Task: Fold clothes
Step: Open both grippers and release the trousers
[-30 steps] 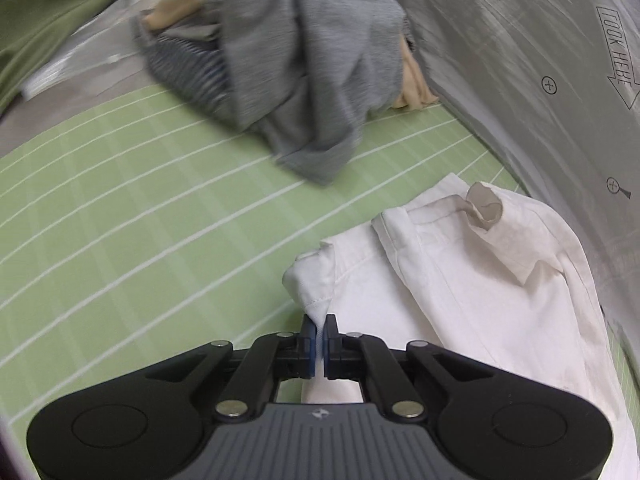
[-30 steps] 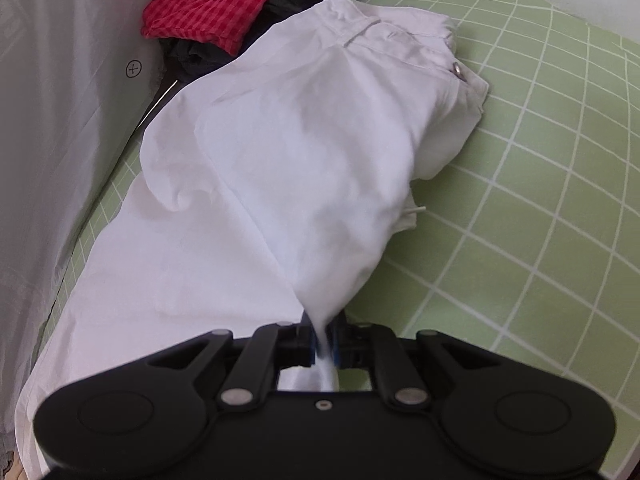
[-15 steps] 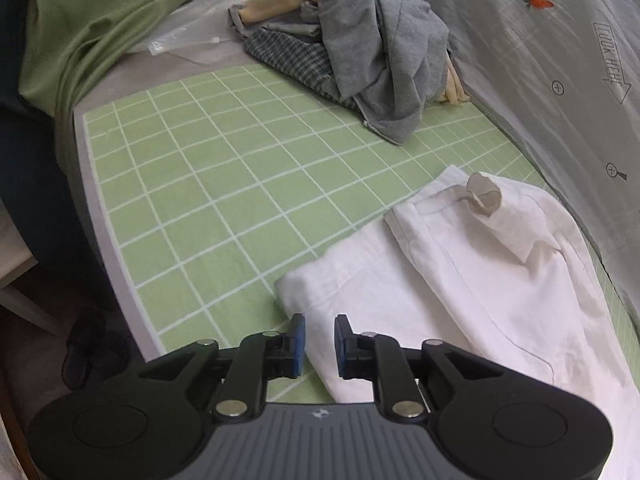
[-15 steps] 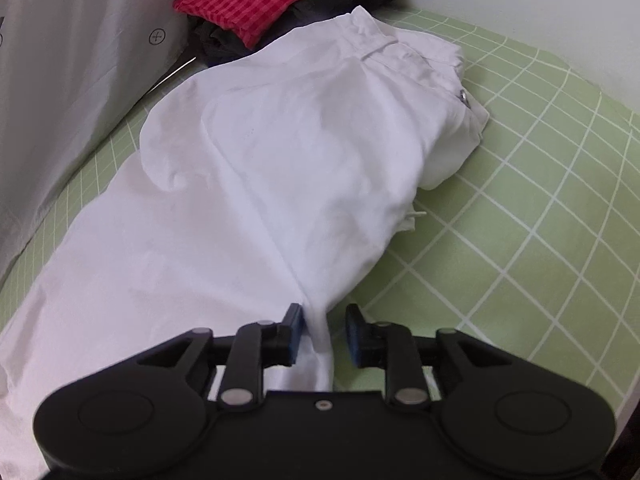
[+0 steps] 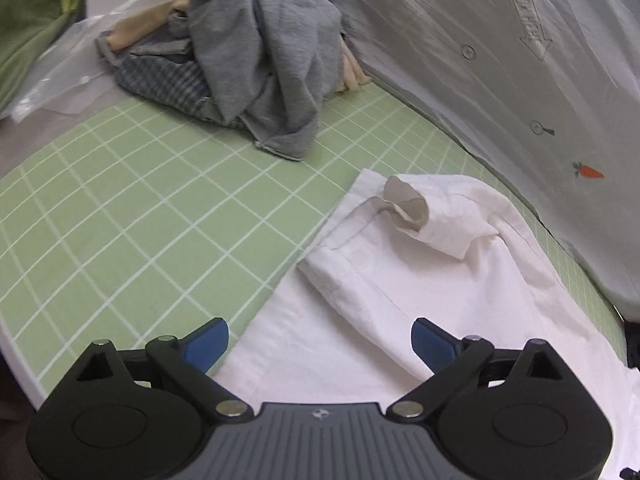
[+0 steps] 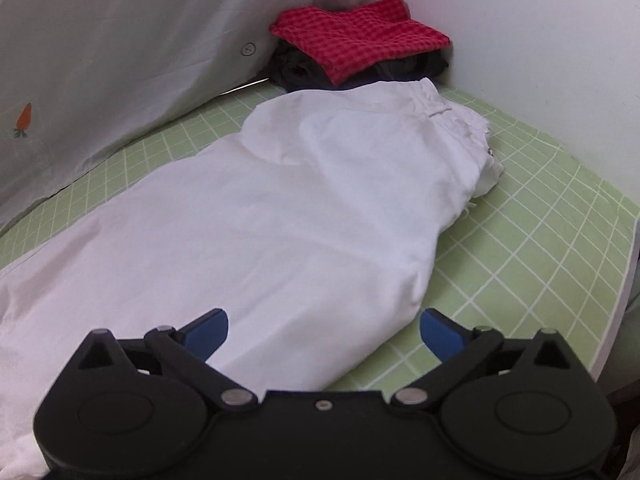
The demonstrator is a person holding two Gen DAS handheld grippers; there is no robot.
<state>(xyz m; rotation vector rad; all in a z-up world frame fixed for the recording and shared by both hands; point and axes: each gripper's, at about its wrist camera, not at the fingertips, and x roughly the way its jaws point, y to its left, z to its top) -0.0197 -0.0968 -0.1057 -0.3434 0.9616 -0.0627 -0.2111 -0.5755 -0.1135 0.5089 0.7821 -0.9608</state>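
**A:** So what's seen from the left wrist?

**B:** The left gripper (image 5: 320, 338) is hung over the white garment (image 5: 420, 280), jaws opening and already spread wide, blue pads (image 5: 206, 340) clear of the cloth, nothing pinched. The garment is laid flat on the green checked mat (image 5: 140, 220), a hem curled back near its far end. Further off, a grey clothes pile (image 5: 248, 52) is heaped on the mat, with a grey sheet (image 5: 520, 60) printed with carrots hung along the right side.

**A:** And the right wrist?

**B:** Same deal. The right gripper (image 6: 324, 330) is opening too, jaws parted wide above the white garment (image 6: 280, 208), no fabric clamped. A red checked cloth (image 6: 360, 40) is stacked on dark clothes (image 6: 296, 72) in the far corner, just beyond the garment's bunched end.
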